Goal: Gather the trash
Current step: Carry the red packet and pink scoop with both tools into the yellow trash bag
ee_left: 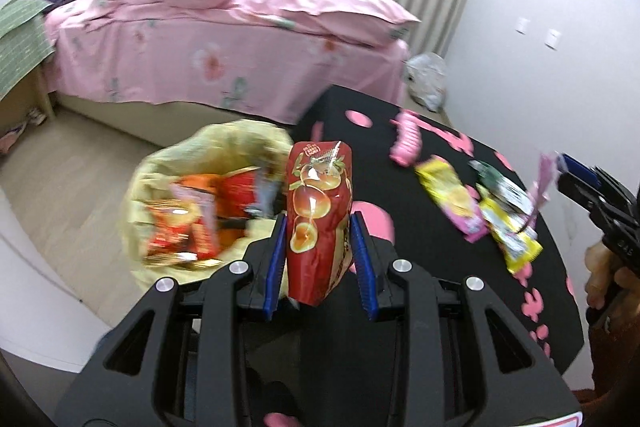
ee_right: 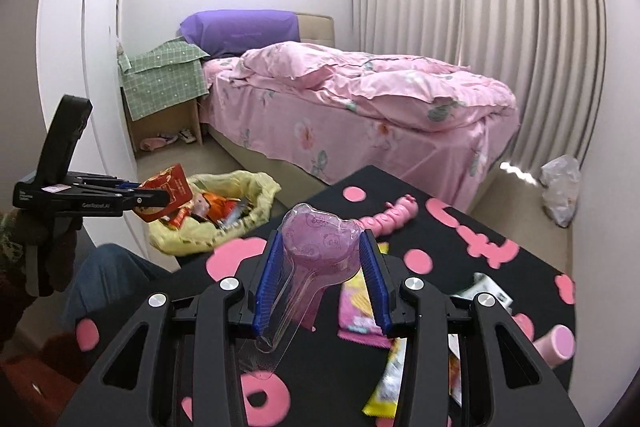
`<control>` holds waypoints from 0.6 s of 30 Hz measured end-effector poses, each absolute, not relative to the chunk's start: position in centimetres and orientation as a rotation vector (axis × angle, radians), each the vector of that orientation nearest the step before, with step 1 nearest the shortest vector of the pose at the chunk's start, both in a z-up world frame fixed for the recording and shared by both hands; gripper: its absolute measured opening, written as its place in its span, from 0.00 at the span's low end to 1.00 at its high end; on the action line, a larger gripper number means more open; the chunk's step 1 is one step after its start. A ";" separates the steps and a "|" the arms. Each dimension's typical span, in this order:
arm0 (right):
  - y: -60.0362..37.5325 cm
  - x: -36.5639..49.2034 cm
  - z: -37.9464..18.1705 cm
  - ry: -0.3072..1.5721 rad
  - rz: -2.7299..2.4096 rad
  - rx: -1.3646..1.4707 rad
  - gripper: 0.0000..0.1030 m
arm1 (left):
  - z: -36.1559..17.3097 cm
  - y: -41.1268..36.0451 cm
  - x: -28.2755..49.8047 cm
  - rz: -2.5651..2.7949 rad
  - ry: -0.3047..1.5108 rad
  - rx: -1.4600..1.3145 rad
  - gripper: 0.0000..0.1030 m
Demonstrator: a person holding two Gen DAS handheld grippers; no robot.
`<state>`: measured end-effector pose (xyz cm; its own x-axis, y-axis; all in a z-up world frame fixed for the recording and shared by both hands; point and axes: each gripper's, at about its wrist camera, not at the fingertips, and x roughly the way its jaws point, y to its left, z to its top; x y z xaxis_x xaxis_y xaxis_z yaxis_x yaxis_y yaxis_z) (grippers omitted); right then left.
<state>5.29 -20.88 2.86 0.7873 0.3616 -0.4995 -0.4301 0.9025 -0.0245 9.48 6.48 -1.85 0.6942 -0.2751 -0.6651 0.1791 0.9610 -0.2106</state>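
Note:
My left gripper (ee_left: 319,227) is shut on a red snack packet (ee_left: 318,219) and holds it upright just right of the yellow trash bag (ee_left: 160,163), which lies open on the floor with several wrappers inside. The same gripper (ee_right: 154,197), packet (ee_right: 166,193) and bag (ee_right: 256,191) show at the left of the right wrist view. My right gripper (ee_right: 322,247) is shut on a clear plastic blister pack with a pink inside (ee_right: 316,247), above the black table (ee_right: 460,247). It appears at the right edge of the left wrist view (ee_left: 560,167).
On the black table with pink shapes (ee_left: 360,99) lie a pink ribbed toy (ee_left: 406,139), a yellow-pink wrapper (ee_left: 452,199), a yellow wrapper (ee_left: 508,235) and a dark green packet (ee_left: 496,183). A pink bed (ee_left: 224,39) stands behind. A white plastic bag (ee_left: 426,75) lies by the curtain.

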 end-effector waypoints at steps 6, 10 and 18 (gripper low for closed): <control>-19.4 7.1 3.0 0.516 0.454 -0.140 0.37 | -1.8 11.6 10.7 -0.177 0.737 -0.194 0.29; -18.3 8.8 3.1 0.519 0.470 -0.136 0.37 | -1.9 14.4 11.3 -0.142 0.734 -0.243 0.29; -15.6 11.9 3.1 0.526 0.527 -0.119 0.37 | -5.4 17.0 12.5 -0.111 0.800 -0.318 0.29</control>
